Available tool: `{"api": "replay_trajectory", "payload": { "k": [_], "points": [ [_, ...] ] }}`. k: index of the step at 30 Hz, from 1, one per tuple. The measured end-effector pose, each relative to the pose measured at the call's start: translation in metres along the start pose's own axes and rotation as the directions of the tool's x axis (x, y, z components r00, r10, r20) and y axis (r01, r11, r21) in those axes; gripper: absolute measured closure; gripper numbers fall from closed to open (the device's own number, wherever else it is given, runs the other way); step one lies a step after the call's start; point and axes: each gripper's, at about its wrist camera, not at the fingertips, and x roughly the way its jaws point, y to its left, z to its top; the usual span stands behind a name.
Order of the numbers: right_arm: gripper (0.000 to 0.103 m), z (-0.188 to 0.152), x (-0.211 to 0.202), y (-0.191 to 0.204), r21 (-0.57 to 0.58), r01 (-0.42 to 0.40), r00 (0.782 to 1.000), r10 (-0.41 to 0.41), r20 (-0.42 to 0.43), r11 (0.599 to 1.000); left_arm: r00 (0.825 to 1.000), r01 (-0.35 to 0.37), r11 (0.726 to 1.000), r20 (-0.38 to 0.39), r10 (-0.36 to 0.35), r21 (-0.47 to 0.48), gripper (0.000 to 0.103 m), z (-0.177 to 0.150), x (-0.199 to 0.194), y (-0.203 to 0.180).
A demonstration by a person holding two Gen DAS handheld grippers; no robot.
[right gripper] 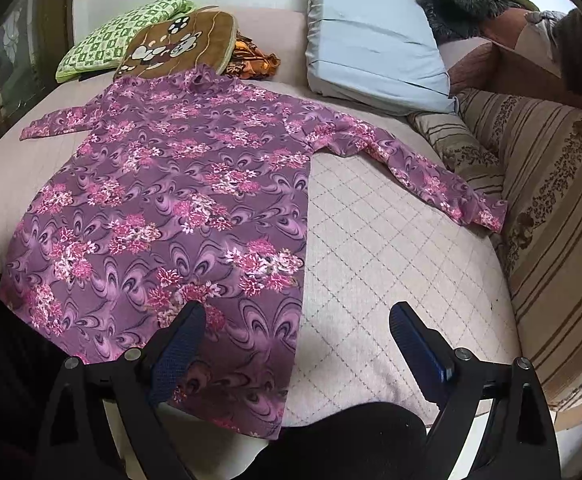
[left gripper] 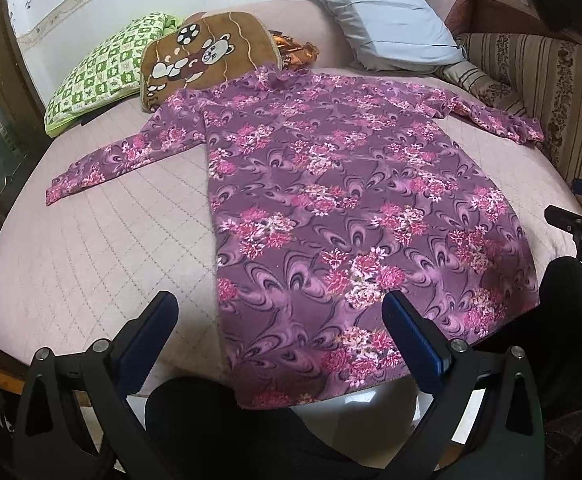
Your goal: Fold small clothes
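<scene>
Both wrist views low at bed (left gripper: 91,240) foot, facing headward, sharing dress (left gripper: 331,200).

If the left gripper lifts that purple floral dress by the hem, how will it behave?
The purple floral dress lies flat on the quilted bed cover, so it probably hangs limp rather than stiff. Its spread sleeves would likely trail behind. The fabric looks thin, so it is probably light.

1 dress (left gripper: 331,200), 4 pillows (left gripper: 391,12)

no legible text, apparently, no labels
</scene>
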Motion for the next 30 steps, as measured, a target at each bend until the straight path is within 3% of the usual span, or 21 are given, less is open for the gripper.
{"api": "replay_trajectory", "payload": {
  "k": [13, 30],
  "points": [
    [0.009, 0.002, 0.003, 0.012, -0.033, -0.021, 1.0, 0.021, -0.002, 0.999, 1.0, -0.021, 1.0, 0.002, 0.021, -0.018, 0.0, 0.005, 0.004, 0.004],
    [0.01, 0.005, 0.007, 0.006, 0.008, -0.024, 1.0, 0.024, 0.001, 1.0, 1.0, -0.01, 1.0, 0.0, 0.01, 0.005, 0.0, 0.012, 0.006, -0.004]
  ]
}}
